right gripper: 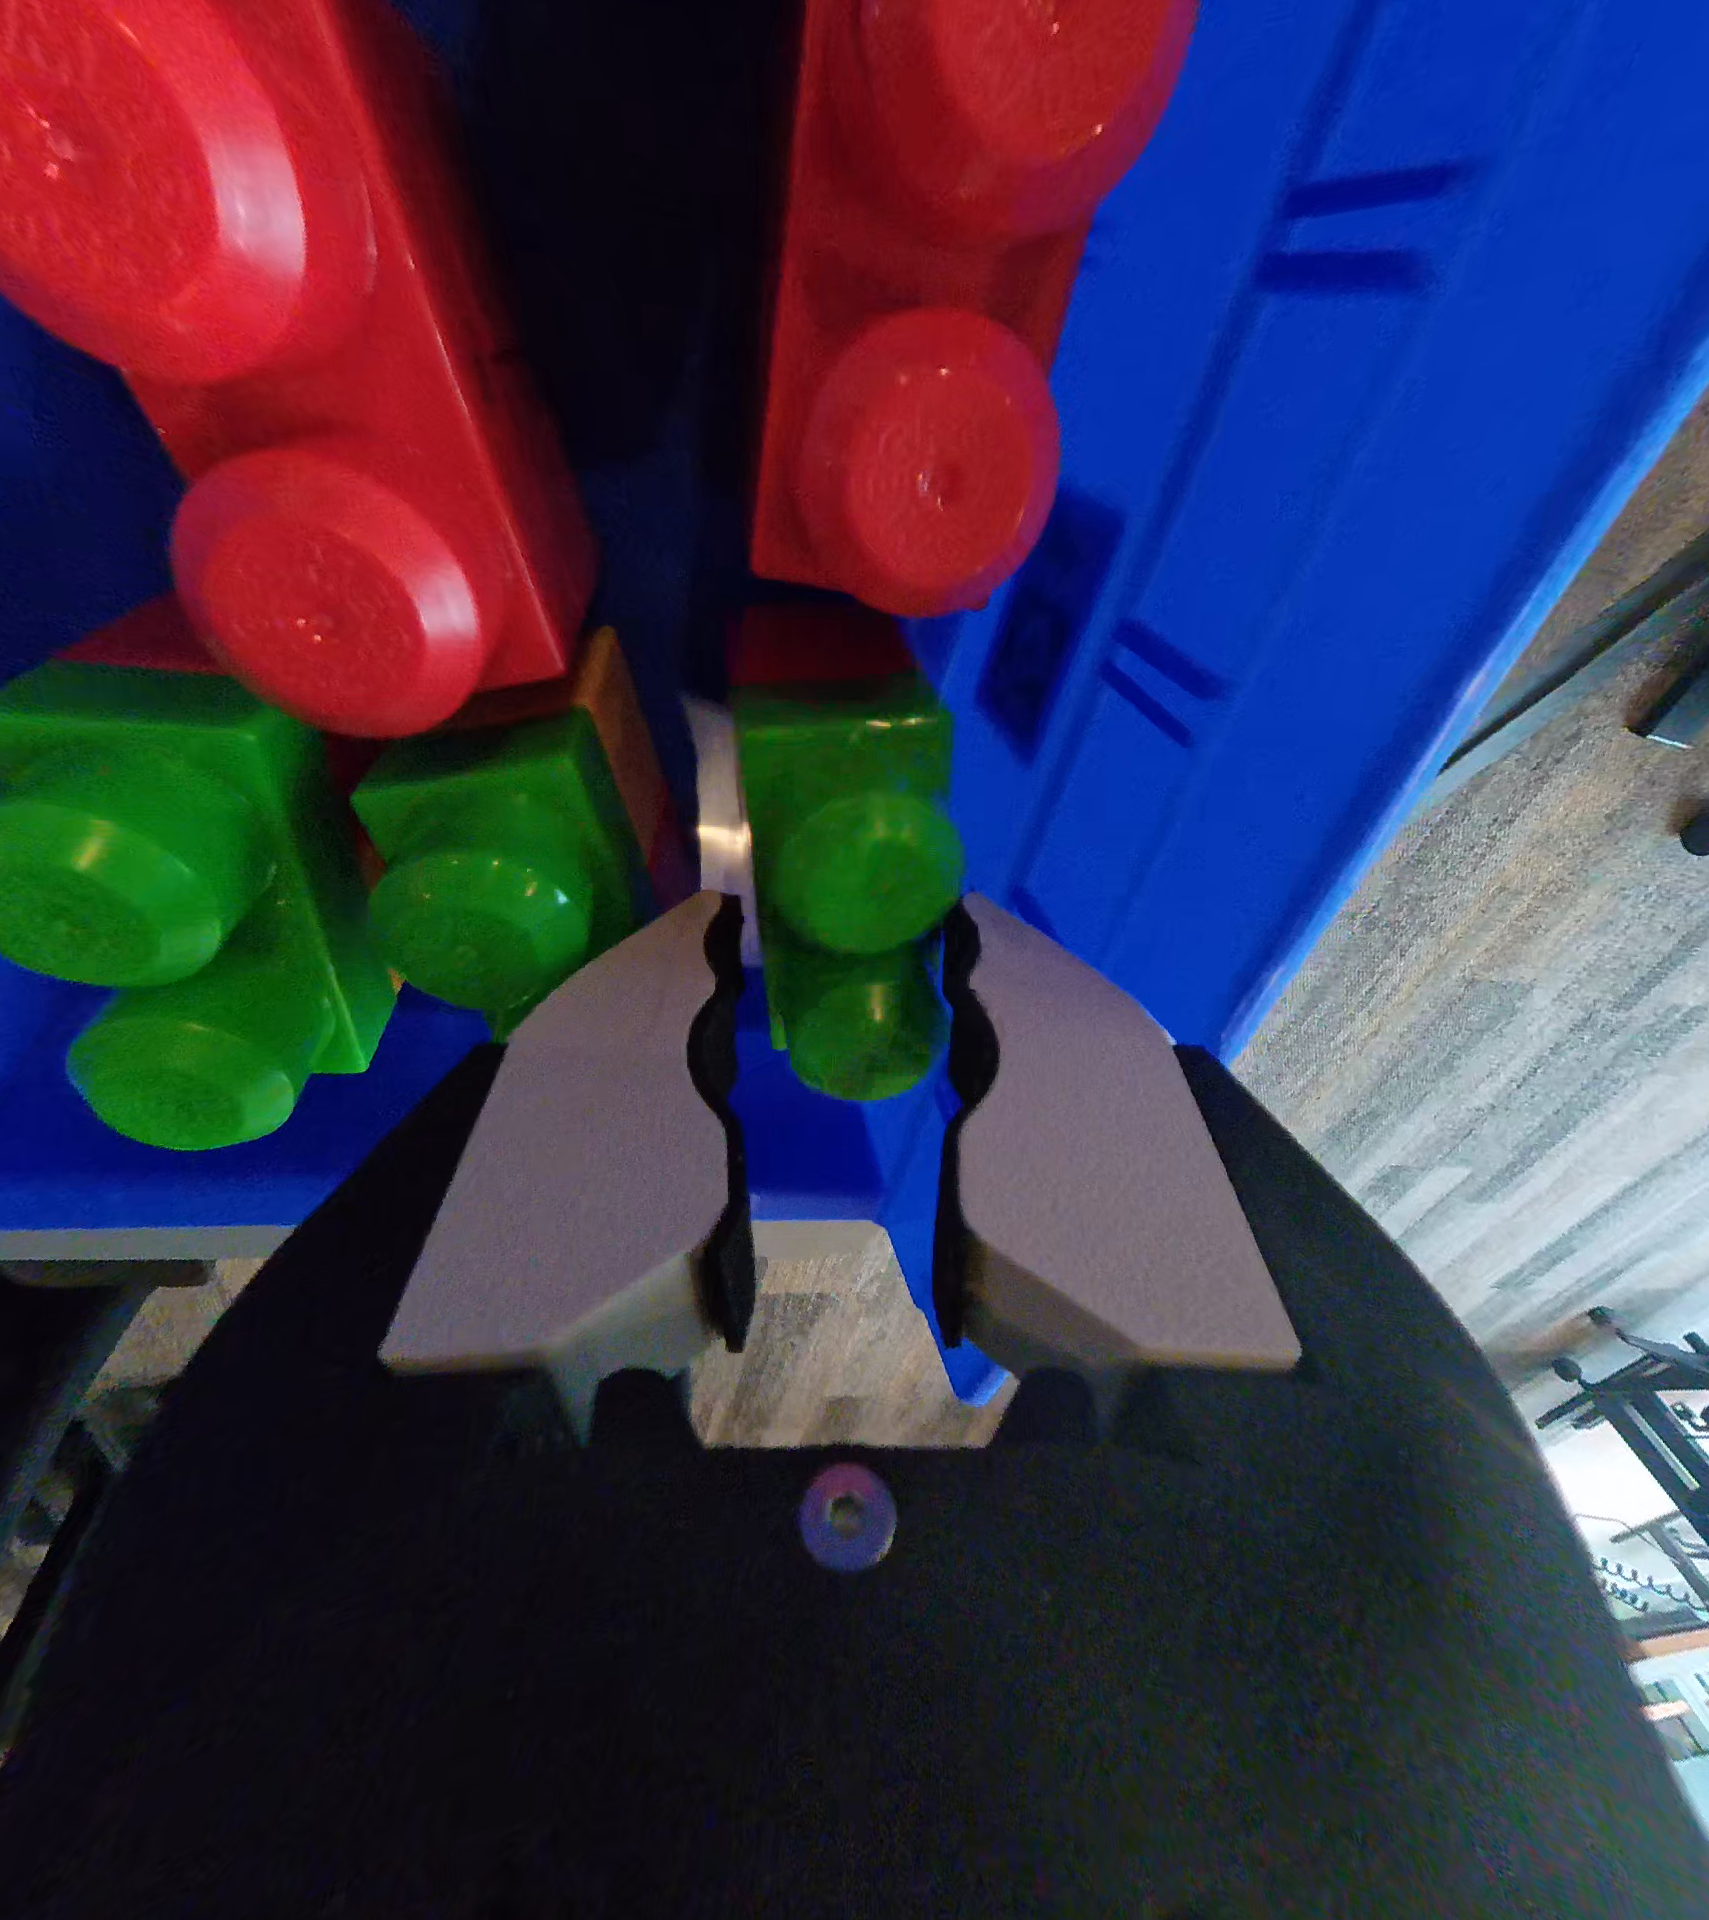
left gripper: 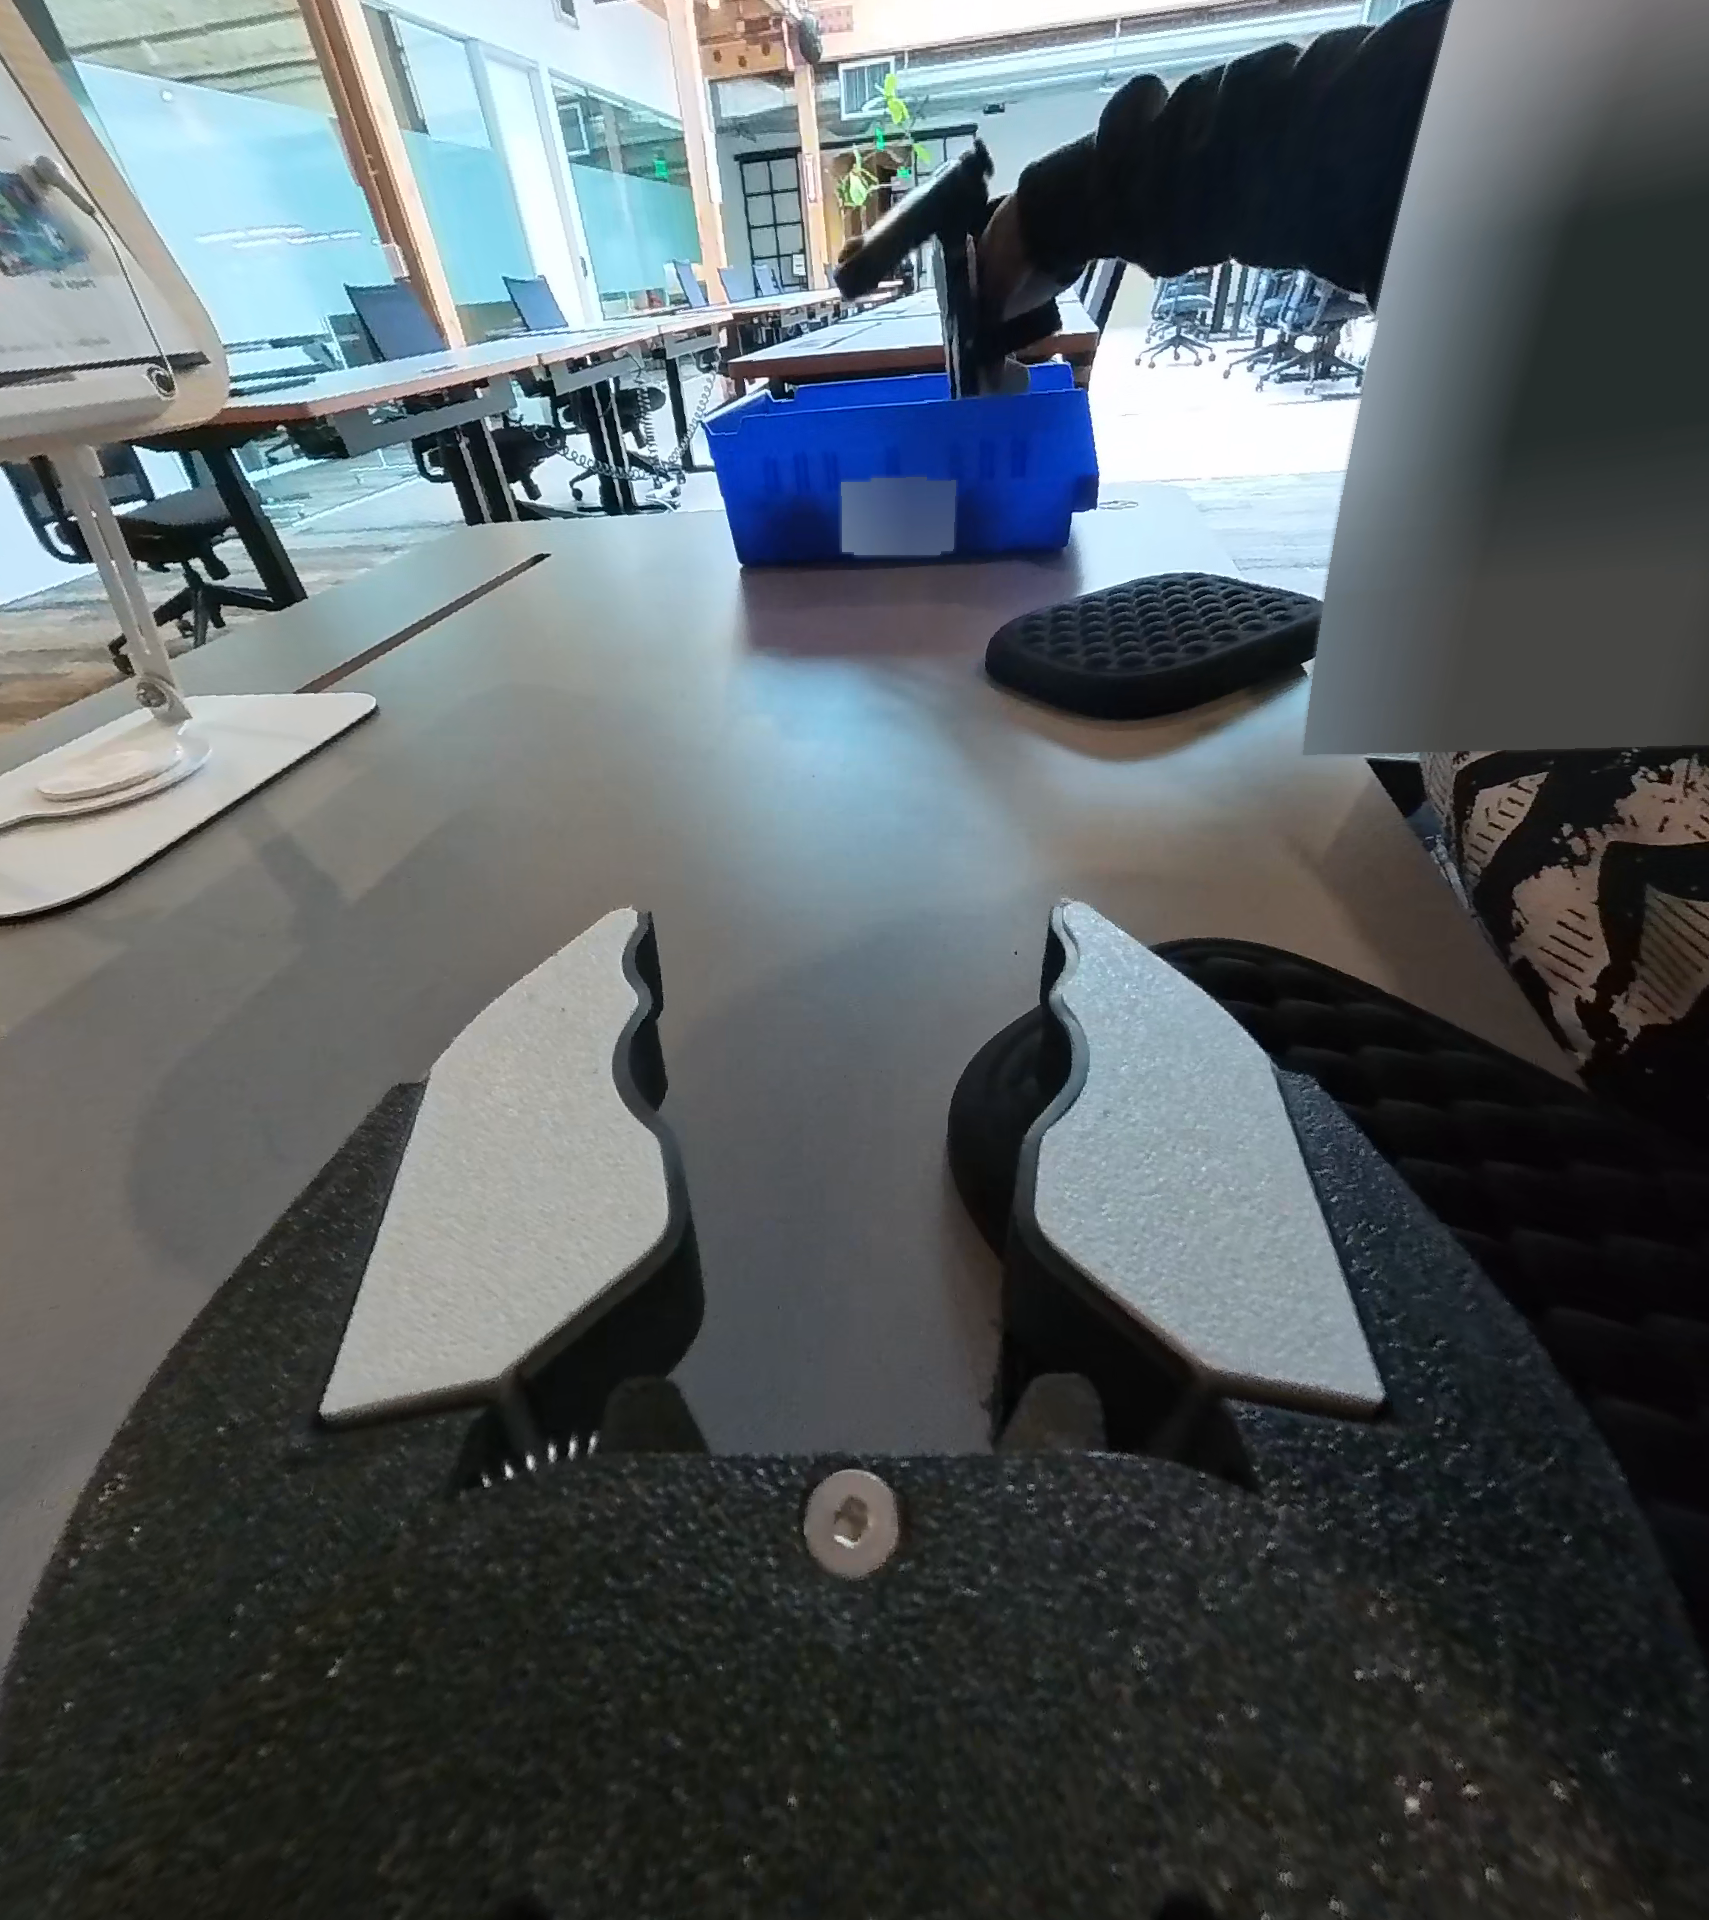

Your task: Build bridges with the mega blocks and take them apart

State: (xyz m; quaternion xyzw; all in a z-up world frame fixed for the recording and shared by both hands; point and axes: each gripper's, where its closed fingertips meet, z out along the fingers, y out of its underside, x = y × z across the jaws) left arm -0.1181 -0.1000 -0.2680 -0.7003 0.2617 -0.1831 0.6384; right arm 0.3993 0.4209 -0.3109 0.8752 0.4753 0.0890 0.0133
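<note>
Surface: grey table, lower frame.
Left gripper: fingers apart, empty.
Right gripper: inside blue bin, fingers flanking green block; grip uncertain.

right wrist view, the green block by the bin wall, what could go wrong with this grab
1. The right hand-held gripper brackets the green block only at its tips, so it may slip.
2. That block sits close to the blue bin wall; one finger could catch it.
3. Red blocks crowd alongside and may shift.
</note>
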